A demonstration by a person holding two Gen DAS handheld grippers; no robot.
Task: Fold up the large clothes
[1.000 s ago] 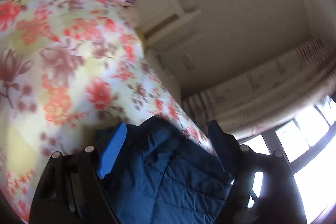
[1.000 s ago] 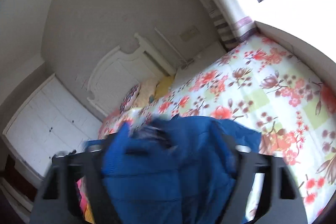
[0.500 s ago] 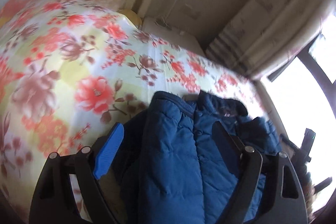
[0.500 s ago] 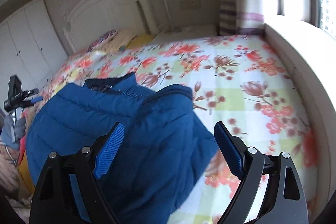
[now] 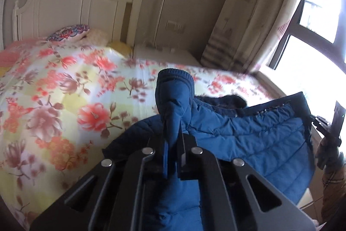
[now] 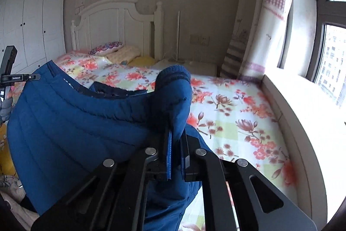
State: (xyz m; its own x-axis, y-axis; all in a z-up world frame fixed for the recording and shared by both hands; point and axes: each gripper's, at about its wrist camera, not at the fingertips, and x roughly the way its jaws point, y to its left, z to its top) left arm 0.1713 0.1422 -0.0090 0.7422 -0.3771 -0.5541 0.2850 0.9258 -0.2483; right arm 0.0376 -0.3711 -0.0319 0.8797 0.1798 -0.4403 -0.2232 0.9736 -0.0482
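blue quilted fabric is filling the lower half of the left wrist view: the padded jacket is lying at the near edge of the bed, spread over the floral bedspread toward the window side. the left gripper is now clamping one sleeve just behind its ribbed cuff, which is standing up beyond the tips; half a second ago these jaws were standing wide apart over the jacket with nothing pinched. the other tool is showing at the right edge, beyond the jacket.

in the right wrist view the right gripper is doing the same on the other sleeve, jaws pressed shut on the fabric below the cuff, where a moment ago they were gaping above it. the jacket body is sagging to the left, collar facing the headboard.

with both sleeves freshly caught, the folding is probably just starting; the sleeves look ready to be carried across the chest.
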